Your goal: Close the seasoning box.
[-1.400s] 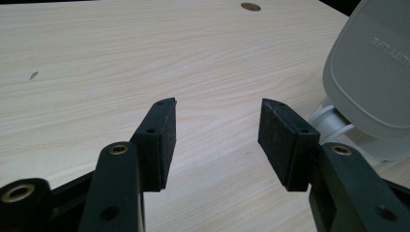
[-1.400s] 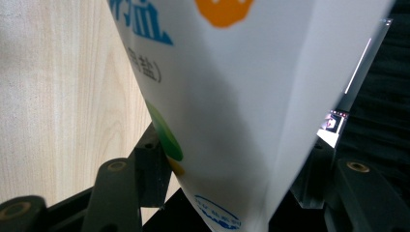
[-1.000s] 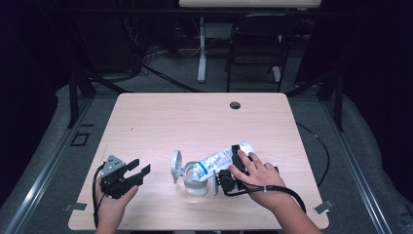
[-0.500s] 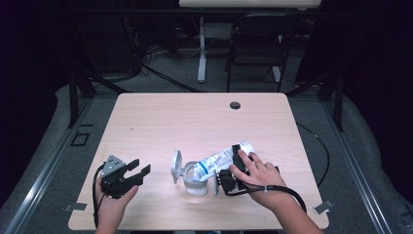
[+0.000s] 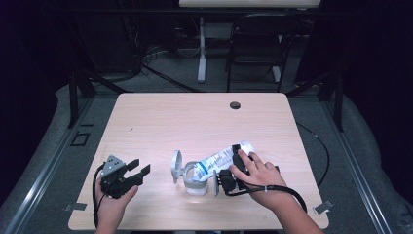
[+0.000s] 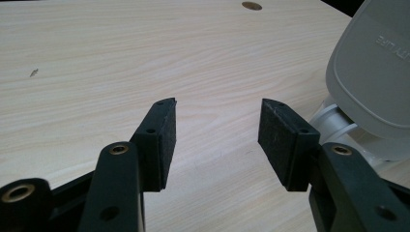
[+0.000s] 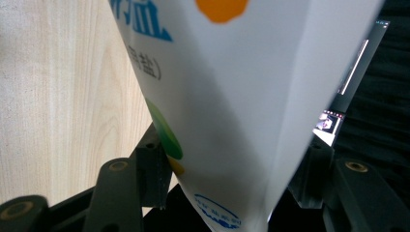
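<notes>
change: none visible | bag [image 5: 221, 158] and both grippers unmoved

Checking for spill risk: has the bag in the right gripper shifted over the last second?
No. The bag lies at the same tilt, its mouth over the container, no nearer the table's hole than before.

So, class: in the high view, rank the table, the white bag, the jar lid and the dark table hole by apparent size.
1. table
2. bag
3. lid
4. hole
</notes>
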{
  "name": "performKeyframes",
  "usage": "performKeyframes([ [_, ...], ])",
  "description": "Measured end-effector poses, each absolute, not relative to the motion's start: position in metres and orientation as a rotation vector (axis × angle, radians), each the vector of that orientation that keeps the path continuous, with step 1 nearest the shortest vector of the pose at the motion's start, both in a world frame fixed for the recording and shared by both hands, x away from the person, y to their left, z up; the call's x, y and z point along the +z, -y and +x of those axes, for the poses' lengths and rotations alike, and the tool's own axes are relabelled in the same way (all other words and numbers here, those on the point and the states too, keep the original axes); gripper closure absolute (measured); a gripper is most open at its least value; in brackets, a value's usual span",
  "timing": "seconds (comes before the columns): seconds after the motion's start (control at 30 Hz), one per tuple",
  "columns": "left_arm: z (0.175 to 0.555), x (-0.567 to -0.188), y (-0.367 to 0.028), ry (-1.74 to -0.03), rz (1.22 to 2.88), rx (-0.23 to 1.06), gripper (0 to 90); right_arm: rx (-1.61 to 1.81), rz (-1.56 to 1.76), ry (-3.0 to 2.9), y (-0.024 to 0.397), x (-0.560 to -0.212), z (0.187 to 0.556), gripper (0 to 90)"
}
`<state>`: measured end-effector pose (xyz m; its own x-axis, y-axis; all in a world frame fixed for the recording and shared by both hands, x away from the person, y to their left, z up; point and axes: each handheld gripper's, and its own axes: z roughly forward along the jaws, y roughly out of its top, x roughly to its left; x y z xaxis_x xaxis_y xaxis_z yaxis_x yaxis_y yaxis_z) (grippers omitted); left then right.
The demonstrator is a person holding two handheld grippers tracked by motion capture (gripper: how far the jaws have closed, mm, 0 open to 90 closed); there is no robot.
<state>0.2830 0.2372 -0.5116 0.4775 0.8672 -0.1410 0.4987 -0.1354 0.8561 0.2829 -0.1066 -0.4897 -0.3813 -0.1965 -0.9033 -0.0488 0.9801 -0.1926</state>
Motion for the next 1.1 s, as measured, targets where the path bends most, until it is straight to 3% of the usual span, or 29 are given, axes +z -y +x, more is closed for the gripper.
performKeyframes([
  [1.1,0.2829,-0.5114,-0.2374,-1.160,1.788,0.492,48.6,-0.158,-0.184,-1.958,0.1058,-0.4902,0.2832,44.4],
])
